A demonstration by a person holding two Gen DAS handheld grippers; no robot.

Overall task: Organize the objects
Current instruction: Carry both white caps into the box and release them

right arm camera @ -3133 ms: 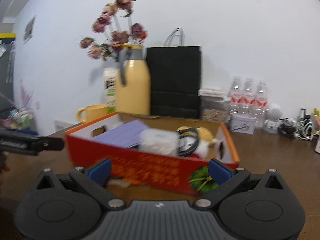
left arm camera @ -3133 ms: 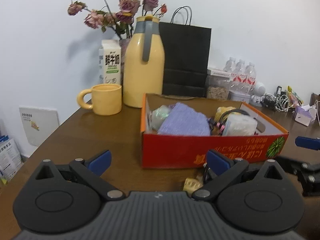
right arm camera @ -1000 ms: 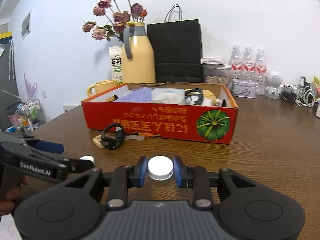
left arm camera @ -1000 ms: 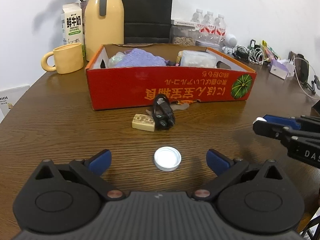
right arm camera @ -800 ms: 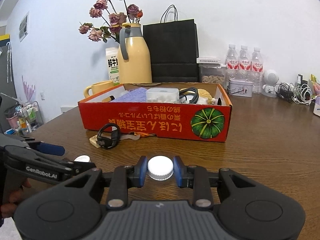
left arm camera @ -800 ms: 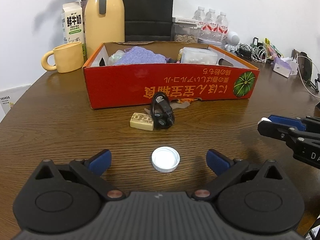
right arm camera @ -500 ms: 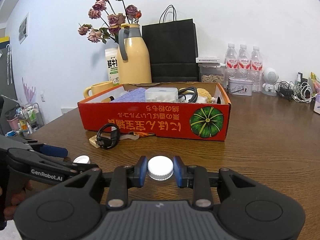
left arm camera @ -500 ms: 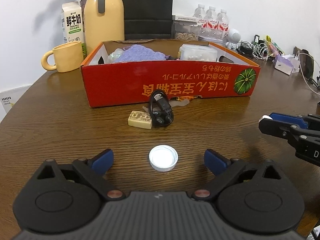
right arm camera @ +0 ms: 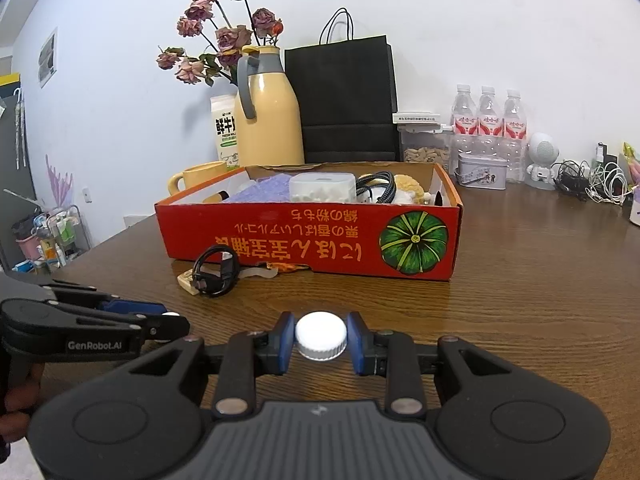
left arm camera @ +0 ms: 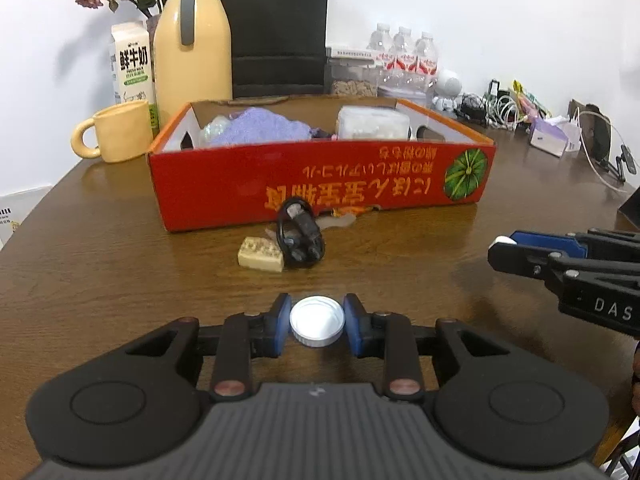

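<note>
1. Brown wooden bench under everything, with a red cardboard box lying across the far middle, long side facing both cameras, printed text upside down, pumpkin emblem toward its right end.
2. Inside the box: purple cloth at left, clear lidded tub toward the right.
3. Just in front of the box wall: coiled black cable, touching a small tan block at its left.
4. Left tool low over the bench, jaws closing on a white bottle cap, blue pads at either side; a second ago spread wide with the cap lying loose between them.
5. That cap flat on the bench, open hollow side up, round, so no long axis to speak of; pads look to be touching its rim, though contact is hard to confirm.
6. Right tool clamped on a second white cap, closed top up, held off the bench; same grip as a second ago.
</note>
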